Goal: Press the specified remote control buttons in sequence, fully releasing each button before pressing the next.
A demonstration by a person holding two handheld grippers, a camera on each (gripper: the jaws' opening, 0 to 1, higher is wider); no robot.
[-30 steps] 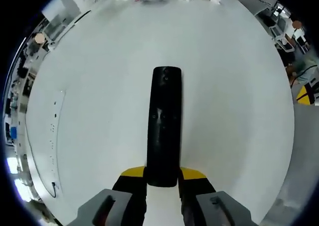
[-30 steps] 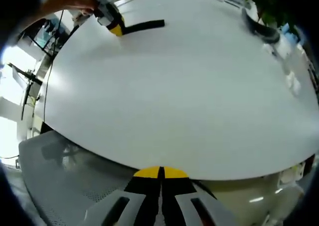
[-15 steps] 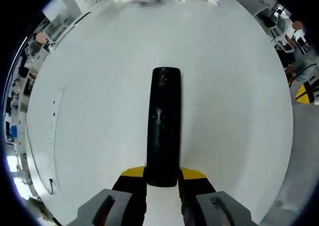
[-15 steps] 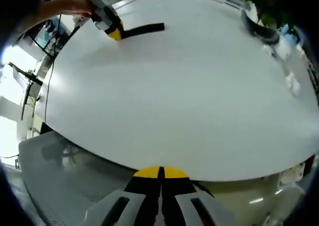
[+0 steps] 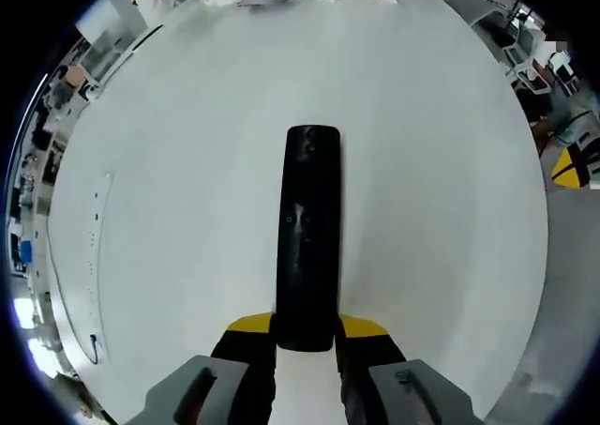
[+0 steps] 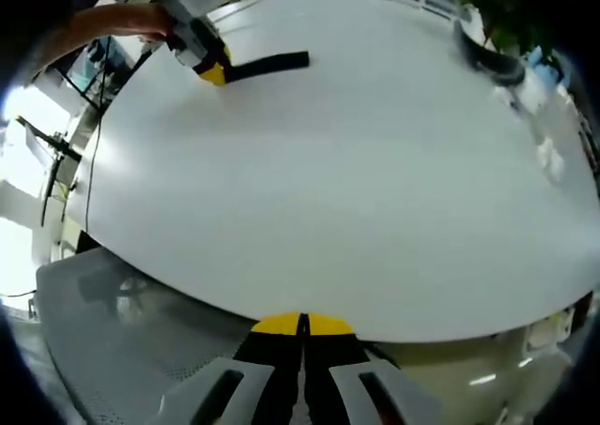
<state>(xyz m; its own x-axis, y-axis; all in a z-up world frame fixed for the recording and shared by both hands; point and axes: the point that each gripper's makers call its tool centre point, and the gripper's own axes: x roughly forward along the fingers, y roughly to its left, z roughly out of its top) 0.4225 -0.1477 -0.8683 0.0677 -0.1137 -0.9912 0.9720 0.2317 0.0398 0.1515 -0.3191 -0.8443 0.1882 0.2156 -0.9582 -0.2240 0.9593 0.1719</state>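
Observation:
A long black remote control [image 5: 308, 237] points away from me above the white table [image 5: 187, 162], and my left gripper [image 5: 307, 336] is shut on its near end with yellow-tipped jaws on both sides. In the right gripper view the same remote [image 6: 270, 64] sticks out of the left gripper [image 6: 204, 59] at the far left, held by a person's hand [image 6: 122, 22]. My right gripper [image 6: 302, 331] is shut with nothing in it, jaws pressed together, hovering at the table's near edge.
A dark curved object [image 6: 487, 54] and a green plant [image 6: 492, 7] sit at the far right of the table, with small white items [image 6: 548, 158] nearby. A grey mesh chair [image 6: 122, 341] stands below the table edge. A cable [image 5: 94, 256] runs along the left rim.
The left gripper's camera has shifted slightly, so the far table items slid up. In the right gripper view the left gripper and remote have drifted a little.

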